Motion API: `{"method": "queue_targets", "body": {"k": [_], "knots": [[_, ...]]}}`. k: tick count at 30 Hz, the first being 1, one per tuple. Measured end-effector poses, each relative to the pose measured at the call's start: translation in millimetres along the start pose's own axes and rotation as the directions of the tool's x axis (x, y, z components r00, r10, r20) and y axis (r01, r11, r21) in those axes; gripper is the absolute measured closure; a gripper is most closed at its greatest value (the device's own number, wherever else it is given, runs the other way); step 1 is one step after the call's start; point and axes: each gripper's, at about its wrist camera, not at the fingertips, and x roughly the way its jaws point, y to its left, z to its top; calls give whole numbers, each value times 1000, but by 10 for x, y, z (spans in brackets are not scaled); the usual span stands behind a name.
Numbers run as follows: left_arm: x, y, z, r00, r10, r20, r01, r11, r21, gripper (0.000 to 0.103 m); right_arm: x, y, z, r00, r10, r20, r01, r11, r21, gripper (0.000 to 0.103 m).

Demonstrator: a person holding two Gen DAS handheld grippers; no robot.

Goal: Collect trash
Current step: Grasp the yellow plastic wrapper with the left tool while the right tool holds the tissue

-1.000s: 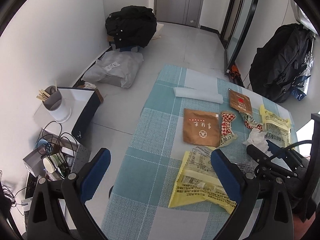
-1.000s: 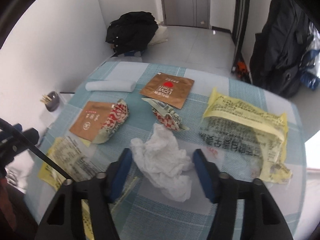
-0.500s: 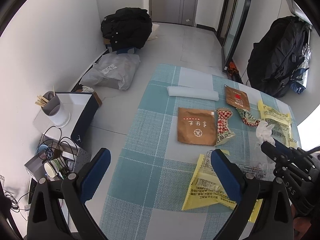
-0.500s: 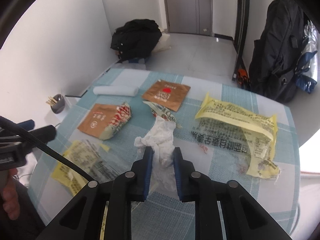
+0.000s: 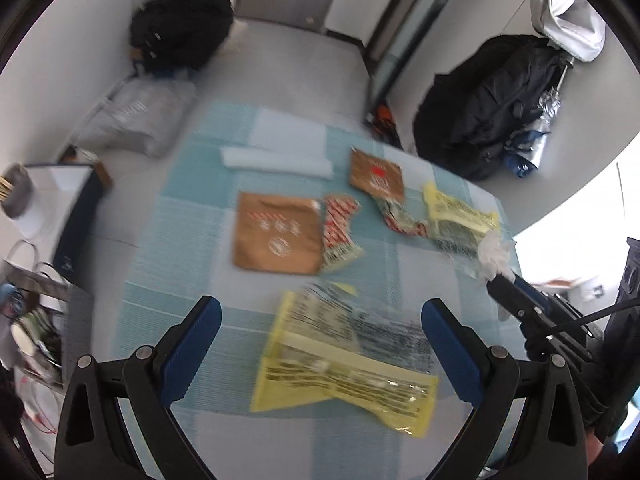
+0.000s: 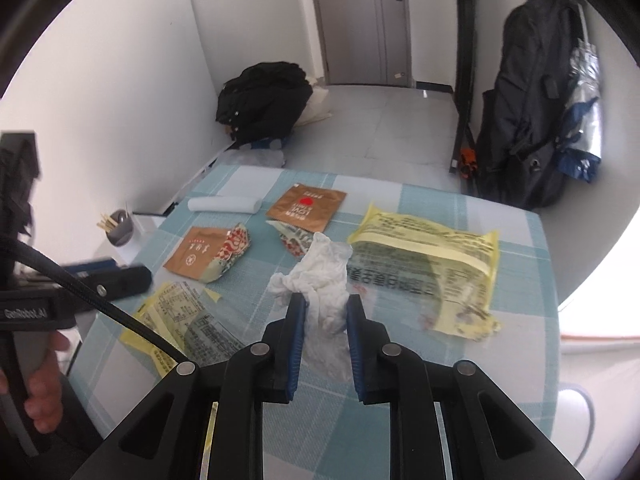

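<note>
My right gripper (image 6: 326,300) is shut on a crumpled white tissue (image 6: 320,264) and holds it above the checked blue tablecloth (image 6: 520,352). The left wrist view shows that tissue (image 5: 494,252) at the far right. My left gripper (image 5: 320,308) stands open over a yellow printed wrapper (image 5: 344,360) with nothing between its fingers. Further back lie a brown pouch (image 5: 276,236), a red-dotted brown pouch (image 5: 376,176), two red-and-white wrappers (image 5: 338,232), a white roll (image 5: 276,162) and a larger yellow wrapper (image 6: 428,264).
A black backpack (image 6: 528,120) hangs at the right wall and a black bag (image 6: 264,100) lies on the floor behind the table. A grey cup of sticks (image 6: 118,226) stands on a low shelf to the left. A hand (image 6: 40,392) grips the left tool.
The right gripper closed on the white tissue and lifted it off the cloth. The left gripper tipped downward and shifted over the near yellow wrapper.
</note>
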Motion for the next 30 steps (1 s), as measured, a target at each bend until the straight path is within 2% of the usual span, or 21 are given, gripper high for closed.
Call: {"method": "queue_targets", "body": {"k": [8, 11, 12, 18, 22, 24, 26, 27, 28, 29, 30], "knots": [[251, -115, -82, 995, 50, -85, -45, 997, 61, 4, -167, -89, -36, 1000, 4, 27, -5, 1000, 13, 84], [319, -195, -150, 988, 114, -100, -101, 986, 130, 4, -190, -126, -44, 1000, 4, 30, -5, 1000, 24, 84], [337, -261, -185, 984, 154, -86, -137, 974, 178, 4, -202, -142, -46, 999, 4, 32, -5, 1000, 28, 84], [380, -456, -355, 969, 245, -39, -218, 917, 333, 4, -277, -238, -69, 999, 0, 46, -3, 999, 48, 84], [353, -428, -373, 971, 236, -33, -215, 927, 306, 5, -304, -328, -83, 999, -1, 48, -3, 997, 73, 84], [320, -450, -406, 972, 233, -19, -216, 925, 312, 11, -319, -367, -93, 999, 0, 50, -4, 996, 84, 84], [289, -464, -419, 973, 231, -8, -217, 923, 318, 25, -336, -400, -104, 999, 0, 49, -4, 996, 92, 84], [266, -471, -431, 973, 230, -4, -217, 922, 320, 28, -345, -412, -109, 999, 0, 50, -5, 996, 93, 84], [256, -476, -436, 972, 233, 1, -221, 923, 315, 37, -355, -424, -115, 999, -1, 50, -4, 995, 95, 84], [230, -454, -421, 971, 237, 6, -228, 926, 299, 51, -363, -433, -118, 999, 0, 50, -5, 995, 98, 84], [208, -419, -402, 970, 242, 9, -235, 930, 282, 58, -372, -444, -122, 999, 3, 50, -8, 995, 103, 84]]}}
